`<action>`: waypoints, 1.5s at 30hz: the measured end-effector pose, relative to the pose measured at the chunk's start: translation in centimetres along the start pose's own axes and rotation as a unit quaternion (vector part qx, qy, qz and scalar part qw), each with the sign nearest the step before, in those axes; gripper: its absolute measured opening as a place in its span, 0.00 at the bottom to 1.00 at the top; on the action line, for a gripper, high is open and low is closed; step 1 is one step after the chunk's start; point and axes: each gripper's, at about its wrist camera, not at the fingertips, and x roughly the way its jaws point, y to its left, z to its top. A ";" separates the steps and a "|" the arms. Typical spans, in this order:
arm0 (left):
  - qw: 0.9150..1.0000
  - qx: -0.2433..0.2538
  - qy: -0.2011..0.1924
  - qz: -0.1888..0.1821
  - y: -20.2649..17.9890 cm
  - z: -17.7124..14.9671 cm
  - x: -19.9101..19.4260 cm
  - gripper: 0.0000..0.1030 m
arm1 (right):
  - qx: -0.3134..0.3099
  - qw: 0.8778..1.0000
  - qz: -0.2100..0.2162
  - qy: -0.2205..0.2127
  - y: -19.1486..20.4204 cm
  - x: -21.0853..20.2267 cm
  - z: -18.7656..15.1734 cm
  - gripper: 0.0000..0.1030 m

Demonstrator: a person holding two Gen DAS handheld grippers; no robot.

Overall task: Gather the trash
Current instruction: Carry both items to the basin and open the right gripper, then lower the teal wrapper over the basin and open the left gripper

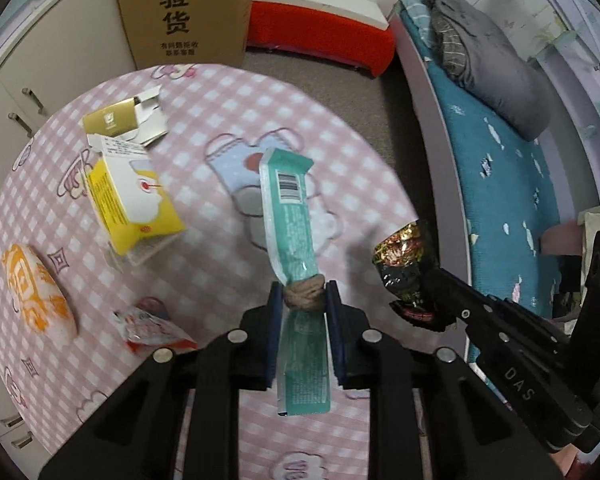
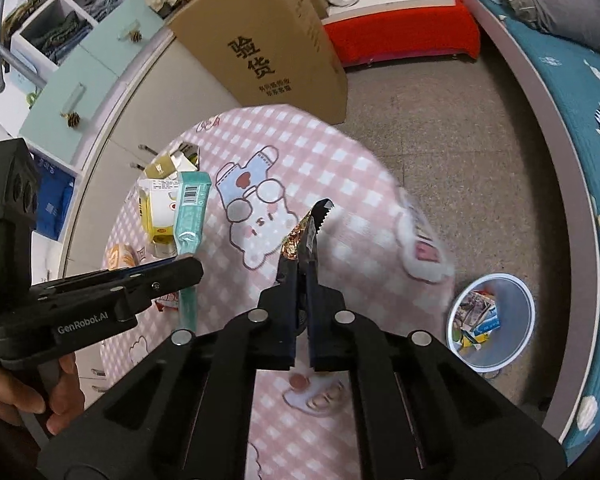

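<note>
My left gripper is shut on a long teal wrapper tied with brown twine, held above the pink checked table. It also shows in the right wrist view. My right gripper is shut on a black and gold foil wrapper, seen in the left wrist view to the right of the teal one. On the table lie a yellow and white box, a gold carton, an orange and white packet and a red and white packet.
A round white bin with trash in it stands on the floor right of the table. A tall cardboard box stands behind the table. White cabinets are at the left, a bed with a teal sheet at the right.
</note>
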 end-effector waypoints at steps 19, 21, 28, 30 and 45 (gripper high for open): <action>0.990 0.123 -0.004 -0.069 -18.1 -4.2 -2.1 0.20 | 0.082 0.990 -0.066 -0.096 -12.5 -16.1 -3.8 0.04; 0.988 0.137 -0.001 -0.075 -20.0 -4.6 -1.9 0.20 | 0.091 0.988 -0.073 -0.100 -13.9 -17.1 -4.3 0.04; 0.983 0.164 0.005 -0.079 -23.9 -5.6 -1.4 0.20 | 0.115 0.985 -0.070 -0.104 -17.1 -18.7 -5.2 0.17; 0.983 0.168 0.007 -0.078 -24.7 -5.7 -1.2 0.20 | 0.122 0.983 -0.084 -0.110 -17.8 -19.4 -5.4 0.42; 0.978 0.198 0.016 -0.068 -28.6 -6.5 -0.8 0.20 | 0.144 0.974 -0.104 -0.139 -20.4 -23.1 -6.5 0.50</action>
